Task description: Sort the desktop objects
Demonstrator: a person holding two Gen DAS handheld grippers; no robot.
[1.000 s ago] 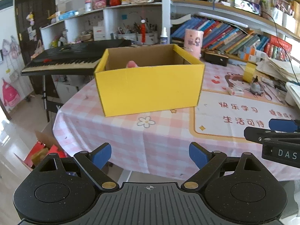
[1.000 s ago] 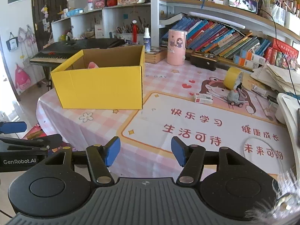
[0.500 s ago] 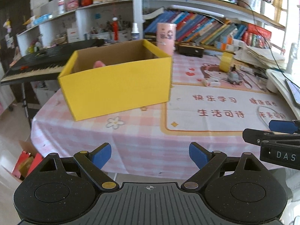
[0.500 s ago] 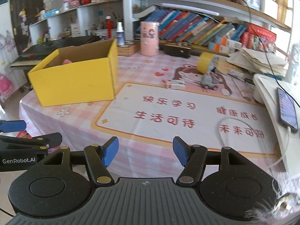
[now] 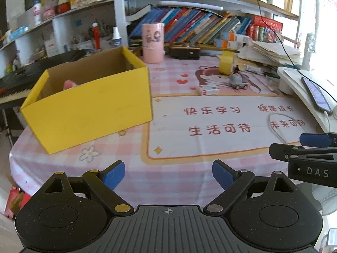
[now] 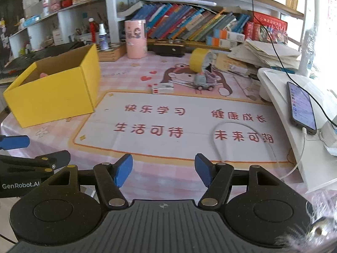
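Observation:
A yellow cardboard box (image 5: 90,109) stands on the left of the table with a pink object (image 5: 69,83) inside; it also shows in the right wrist view (image 6: 52,97). Behind the mat lie a small white-and-red box (image 6: 162,88), a grey toy car (image 6: 203,81) and a yellow tape roll (image 6: 199,60). My left gripper (image 5: 168,174) is open and empty over the near table edge. My right gripper (image 6: 163,169) is open and empty, beside it to the right.
A pink cylinder (image 6: 135,39) and a black case (image 6: 168,48) stand at the back under shelves of books. A white stand (image 6: 294,109) with a phone (image 6: 301,107) and cable fills the right side. A paper stack (image 6: 267,54) sits behind it. A keyboard (image 5: 12,84) is far left.
Both views have swung to the right and drawn a little closer to the table, so the box sits further left. Both grippers stayed open and empty.

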